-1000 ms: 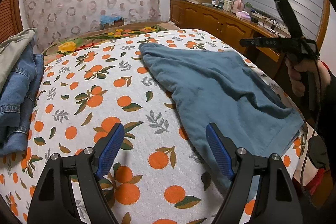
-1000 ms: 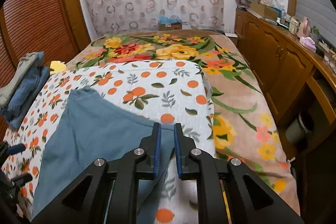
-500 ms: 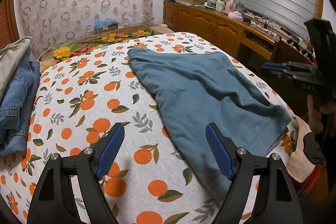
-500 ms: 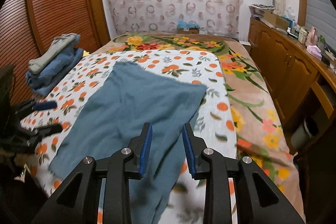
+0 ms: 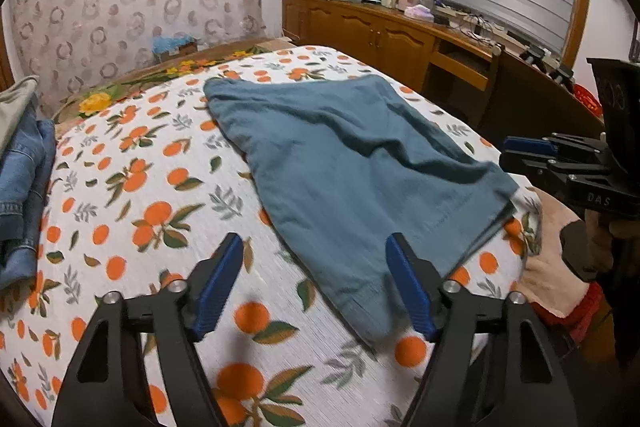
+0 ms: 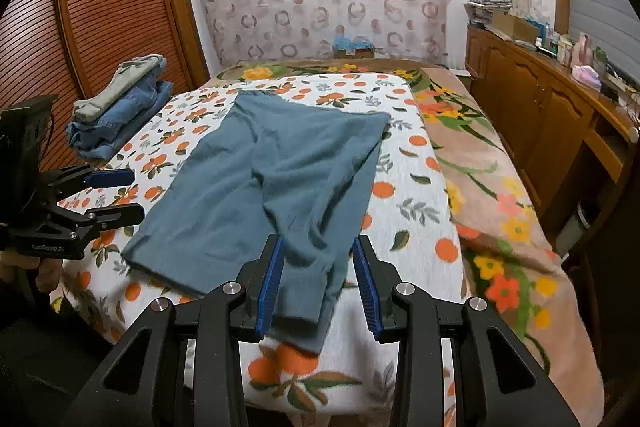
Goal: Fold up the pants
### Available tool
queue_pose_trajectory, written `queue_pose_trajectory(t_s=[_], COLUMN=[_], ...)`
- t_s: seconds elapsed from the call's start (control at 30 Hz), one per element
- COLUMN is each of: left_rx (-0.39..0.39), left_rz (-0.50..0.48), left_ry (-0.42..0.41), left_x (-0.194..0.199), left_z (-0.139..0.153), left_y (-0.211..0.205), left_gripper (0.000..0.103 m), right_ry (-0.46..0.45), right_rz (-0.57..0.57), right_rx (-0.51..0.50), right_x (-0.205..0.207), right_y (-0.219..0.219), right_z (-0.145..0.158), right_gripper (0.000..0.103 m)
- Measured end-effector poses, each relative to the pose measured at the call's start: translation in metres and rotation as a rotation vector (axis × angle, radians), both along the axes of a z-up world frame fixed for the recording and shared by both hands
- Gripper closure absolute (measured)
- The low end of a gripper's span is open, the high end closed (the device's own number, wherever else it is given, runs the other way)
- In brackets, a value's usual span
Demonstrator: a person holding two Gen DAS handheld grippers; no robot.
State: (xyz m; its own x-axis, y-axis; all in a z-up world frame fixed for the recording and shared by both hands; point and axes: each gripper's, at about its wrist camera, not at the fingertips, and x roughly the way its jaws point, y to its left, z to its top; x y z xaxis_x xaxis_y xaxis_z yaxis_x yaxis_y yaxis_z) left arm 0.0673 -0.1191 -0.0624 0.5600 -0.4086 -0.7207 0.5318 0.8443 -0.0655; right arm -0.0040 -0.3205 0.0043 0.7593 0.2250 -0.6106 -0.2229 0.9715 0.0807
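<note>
Teal-blue pants [image 6: 272, 179] lie spread on the orange-print sheet [image 6: 404, 211], legs toward the bed's near end. My right gripper [image 6: 319, 243] hovers over one leg's cuff. Its jaws are opening, the cuff lies below them, and the pads do not press it. In the left wrist view the right gripper [image 5: 506, 151] shows at the far right, beyond the pants [image 5: 352, 163]. My left gripper [image 5: 315, 247] stands at the other leg's hem with its jaws closing. Only sheet [image 5: 132, 187] and the hem's edge lie beneath them, unheld. From the right wrist, the left gripper [image 6: 134, 195] appears at the left.
Folded jeans under a grey garment [image 6: 120, 107] are stacked at the bed's left side. A floral blanket [image 6: 500, 207] covers the right side. A cluttered wooden sideboard [image 6: 540, 107] runs along the right wall. A slatted wooden door [image 6: 100, 7] stands on the left.
My right gripper drew back toward the bed's near end and its nearly shut jaws spread apart. The pants now lie flatter and longer. My left gripper shifted a little and its jaws narrowed.
</note>
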Motion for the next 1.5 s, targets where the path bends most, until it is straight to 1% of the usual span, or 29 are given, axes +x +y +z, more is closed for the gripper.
queue_pose_trajectory(t_s=[0.13, 0.27, 0.4, 0.43, 0.5, 0.57, 0.7, 0.77, 0.93, 0.97, 1.03, 1.07, 1.1, 1.13, 1.2, 1.27, 1.37, 1.4, 1.5], left_rx=[0.007, 0.014, 0.013, 0.013, 0.017, 0.022, 0.020, 0.020, 0.018, 0.020, 0.019, 0.016, 0.018, 0.013, -0.002, -0.013, -0.030, -0.032, -0.031], left_rz=[-0.023, -0.041, -0.061, -0.068, -0.079, -0.078, -0.073, -0.072, -0.073, -0.075, -0.087, -0.092, -0.093, -0.096, -0.099, -0.098, -0.091, -0.090, -0.086], left_ry=[0.032, 0.060, 0.072, 0.074, 0.077, 0.082, 0.093, 0.094, 0.092, 0.092, 0.095, 0.094, 0.090, 0.089, 0.082, 0.075, 0.065, 0.062, 0.060], left_x=[-0.005, -0.010, -0.014, -0.016, -0.018, -0.018, -0.016, -0.016, -0.016, -0.016, -0.017, -0.018, -0.018, -0.019, -0.019, -0.018, -0.020, -0.021, -0.024], left_z=[-0.007, -0.016, -0.017, -0.017, -0.018, -0.020, -0.022, -0.022, -0.022, -0.022, -0.022, -0.022, -0.021, -0.021, -0.019, -0.014, -0.008, -0.006, -0.005], left_y=[-0.002, -0.004, -0.010, -0.011, -0.014, -0.015, -0.012, -0.013, -0.013, -0.013, -0.014, -0.014, -0.014, -0.014, -0.013, -0.010, -0.005, -0.004, -0.001], left_gripper=[0.038, 0.038, 0.050, 0.052, 0.052, 0.052, 0.052, 0.052, 0.052, 0.053, 0.062, 0.063, 0.066, 0.073, 0.080, 0.082, 0.082, 0.082, 0.082], right_ry=[0.014, 0.033, 0.041, 0.042, 0.043, 0.029, -0.006, -0.018, 0.037, 0.045, 0.050, 0.046, 0.042, 0.040, 0.040, 0.049, 0.057, 0.058, 0.063], right_rz=[0.018, 0.008, 0.000, 0.005, 0.013, 0.020, 0.045, 0.053, 0.050, 0.040, 0.018, 0.008, -0.002, -0.007, -0.013, -0.012, -0.008, -0.005, -0.002], right_rx=[-0.003, -0.007, 0.005, 0.006, 0.004, 0.004, 0.034, 0.024, -0.002, -0.002, 0.013, 0.014, 0.012, 0.011, 0.012, 0.013, 0.015, 0.018, 0.022], right_x=[-0.002, 0.005, 0.007, 0.005, 0.004, 0.000, -0.010, -0.017, -0.021, -0.019, -0.015, -0.015, -0.014, -0.013, -0.012, -0.011, -0.013, -0.013, -0.013], right_y=[0.009, 0.009, 0.009, 0.010, 0.012, 0.012, 0.014, 0.016, 0.016, 0.015, 0.012, 0.012, 0.011, 0.012, 0.012, 0.013, 0.014, 0.013, 0.014], right_z=[-0.005, -0.012, -0.014, -0.014, -0.015, -0.012, -0.004, 0.000, -0.012, -0.015, -0.018, -0.017, -0.016, -0.016, -0.016, -0.019, -0.020, -0.020, -0.020], right_gripper=[0.066, 0.066, 0.067, 0.071, 0.086, 0.093, 0.095, 0.095, 0.095, 0.095, 0.095, 0.094, 0.089, 0.088, 0.084, 0.079, 0.075, 0.072, 0.069])
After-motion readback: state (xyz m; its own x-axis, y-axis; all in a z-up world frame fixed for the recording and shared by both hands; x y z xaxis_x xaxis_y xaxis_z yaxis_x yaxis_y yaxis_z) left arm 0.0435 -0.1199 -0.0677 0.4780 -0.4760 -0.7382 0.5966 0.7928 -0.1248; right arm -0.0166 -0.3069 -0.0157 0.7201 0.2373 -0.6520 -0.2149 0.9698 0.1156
